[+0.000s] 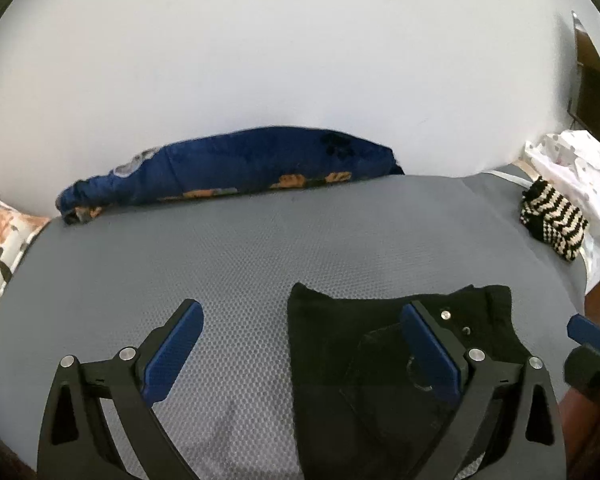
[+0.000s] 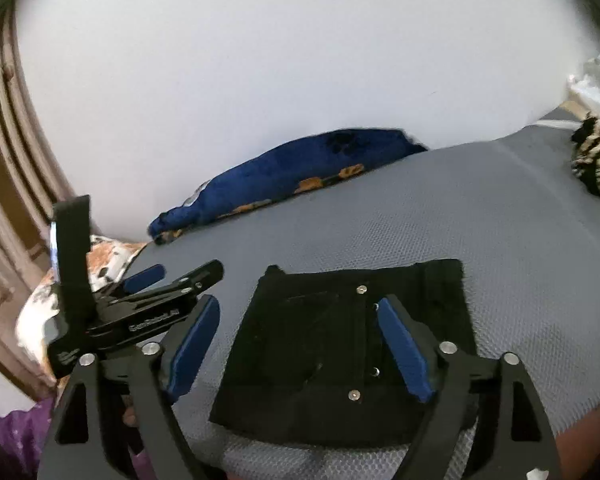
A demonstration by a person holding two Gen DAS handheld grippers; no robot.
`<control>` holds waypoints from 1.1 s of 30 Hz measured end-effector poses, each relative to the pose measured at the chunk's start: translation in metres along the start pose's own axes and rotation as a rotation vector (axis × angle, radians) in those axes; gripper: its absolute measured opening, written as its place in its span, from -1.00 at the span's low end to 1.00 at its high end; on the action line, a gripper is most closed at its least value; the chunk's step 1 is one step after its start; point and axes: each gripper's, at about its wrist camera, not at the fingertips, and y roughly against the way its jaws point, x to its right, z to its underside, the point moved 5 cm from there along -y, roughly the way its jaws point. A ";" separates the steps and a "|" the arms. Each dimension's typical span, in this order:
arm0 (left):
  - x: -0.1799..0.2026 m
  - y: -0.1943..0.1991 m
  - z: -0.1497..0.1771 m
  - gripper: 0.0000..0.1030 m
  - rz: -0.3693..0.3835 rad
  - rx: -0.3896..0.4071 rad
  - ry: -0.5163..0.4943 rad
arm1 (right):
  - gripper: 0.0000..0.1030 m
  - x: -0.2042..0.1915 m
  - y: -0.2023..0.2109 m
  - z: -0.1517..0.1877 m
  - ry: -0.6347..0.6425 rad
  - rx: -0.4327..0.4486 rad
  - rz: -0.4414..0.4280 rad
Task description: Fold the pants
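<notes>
Pants [image 2: 340, 344] folded on mattress [image 2: 420, 220]; both grippers open.

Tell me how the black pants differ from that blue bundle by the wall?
The black pants lie flat in a neat rectangle near the front of the grey mattress; the blue bundle is a rumpled lump at the far edge, against the wall. The pants are plain black with metal studs; the bundle has orange and dark prints. Both are fabric, and neither is held.
</notes>
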 end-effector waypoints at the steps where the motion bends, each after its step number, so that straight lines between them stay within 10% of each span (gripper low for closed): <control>1: 0.001 0.004 0.000 0.93 -0.009 0.006 -0.008 | 0.62 -0.001 0.002 0.002 0.009 0.010 0.019; 17: 0.002 0.041 -0.005 0.95 -0.068 0.054 -0.026 | 0.75 0.000 0.013 0.007 0.019 0.050 0.062; 33: 0.010 0.039 -0.005 0.99 0.056 0.026 -0.021 | 0.77 0.000 0.015 0.006 0.053 0.062 0.084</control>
